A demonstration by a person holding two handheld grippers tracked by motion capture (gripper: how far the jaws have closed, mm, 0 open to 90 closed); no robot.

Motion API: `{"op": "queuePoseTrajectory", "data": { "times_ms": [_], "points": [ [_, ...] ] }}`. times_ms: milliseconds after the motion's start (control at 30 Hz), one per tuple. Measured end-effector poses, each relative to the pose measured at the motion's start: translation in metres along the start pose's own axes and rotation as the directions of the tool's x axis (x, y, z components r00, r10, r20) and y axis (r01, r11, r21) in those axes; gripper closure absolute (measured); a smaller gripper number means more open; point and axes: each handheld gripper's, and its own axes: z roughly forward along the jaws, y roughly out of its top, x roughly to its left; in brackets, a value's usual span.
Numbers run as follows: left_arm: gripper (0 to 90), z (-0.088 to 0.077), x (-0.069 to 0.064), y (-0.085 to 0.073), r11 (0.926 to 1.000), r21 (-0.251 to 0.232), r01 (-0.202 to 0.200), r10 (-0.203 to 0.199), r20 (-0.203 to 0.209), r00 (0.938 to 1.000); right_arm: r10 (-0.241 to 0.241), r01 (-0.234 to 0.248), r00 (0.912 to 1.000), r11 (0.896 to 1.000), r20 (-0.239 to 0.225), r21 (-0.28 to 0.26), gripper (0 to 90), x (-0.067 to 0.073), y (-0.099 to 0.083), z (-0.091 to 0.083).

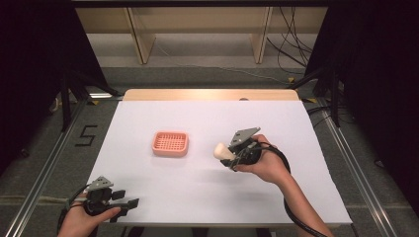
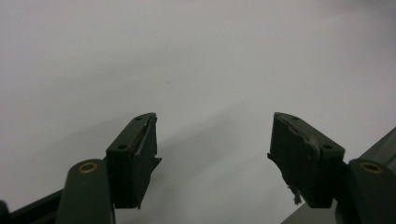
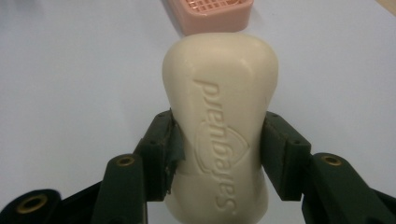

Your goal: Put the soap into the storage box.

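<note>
Cream soap bar (image 3: 219, 126) clamped between right gripper (image 3: 219, 149) jaws, lengthwise

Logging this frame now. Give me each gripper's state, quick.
Left gripper: open, holding nothing, over the white table.
Right gripper: shut on the cream-coloured embossed bar of soap, pointed toward the pink slotted plastic soap dish.

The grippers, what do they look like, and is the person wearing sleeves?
Both the left gripper and right gripper are black with two blocky jaws, brass-coloured screw inserts, a grey three-cornered plate on top and a trailing black cable. The forearms are bare, no sleeves.
</note>
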Motion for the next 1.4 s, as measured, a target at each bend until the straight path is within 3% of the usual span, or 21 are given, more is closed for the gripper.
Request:
{"op": "queuePoseTrajectory", "data": {
  "times_ms": [100, 333, 533, 700, 733, 900, 1033, 1133, 1167, 1400],
  "points": [
    [31.7, 0.000, 0.000, 0.000, 1.0000, -0.001, -0.002, 0.002, -0.015, 0.9999, 0.009, -0.009, 0.9999, 1.000, -0.005, 0.008, 50.6, -0.001, 0.002, 0.000],
    [31.7, 0.000, 0.000, 0.000, 1.0000, 0.003, -0.007, 0.007, 0.000, 1.0000, -0.010, 0.010, 0.9999, 1.000, 0.006, -0.005, 50.6, -0.002, 0.007, 0.003],
    [31.7, 0.000, 0.000, 0.000, 1.0000, 0.002, -0.007, 0.007, 0.001, 1.0000, 0.011, -0.011, 0.9999, 1.000, 0.000, 0.001, 50.6, -0.001, 0.010, 0.004],
    [31.7, 0.000, 0.000, 0.001, 1.0000, 0.004, -0.009, 0.009, 0.001, 1.0000, -0.005, 0.005, 1.0000, 1.000, 0.002, -0.010, 50.6, -0.002, 0.013, 0.006],
    [31.7, 0.000, 0.000, 0.001, 0.9999, 0.004, -0.010, 0.010, 0.001, 0.9999, 0.015, -0.015, 0.9999, 1.000, 0.005, 0.007, 50.6, -0.001, 0.013, 0.005],
    [31.7, 0.000, 0.000, 0.001, 1.0000, 0.001, -0.007, 0.007, 0.001, 1.0000, -0.015, 0.015, 0.9999, 1.000, -0.006, -0.011, 50.6, -0.003, 0.017, 0.008],
    [31.7, 0.000, -0.001, 0.001, 1.0000, 0.001, -0.007, 0.007, 0.001, 1.0000, 0.013, -0.013, 0.9999, 1.000, 0.001, -0.011, 50.6, 0.000, 0.020, 0.010],
    [31.7, -0.001, 0.000, 0.001, 1.0000, 0.006, -0.008, 0.008, 0.004, 1.0000, -0.018, 0.018, 0.9998, 1.000, -0.005, -0.022, 50.7, -0.002, 0.021, 0.012],
    [31.7, -0.001, 0.000, 0.001, 1.0000, 0.005, -0.008, 0.008, 0.003, 1.0000, 0.007, -0.007, 1.0000, 1.000, 0.001, -0.013, 50.6, -0.001, 0.021, 0.012],
    [31.7, 0.000, 0.000, 0.001, 1.0000, -0.001, -0.008, 0.008, 0.001, 1.0000, -0.002, 0.002, 1.0000, 1.000, -0.001, -0.023, 50.6, -0.001, 0.026, 0.015]
  ]
}}
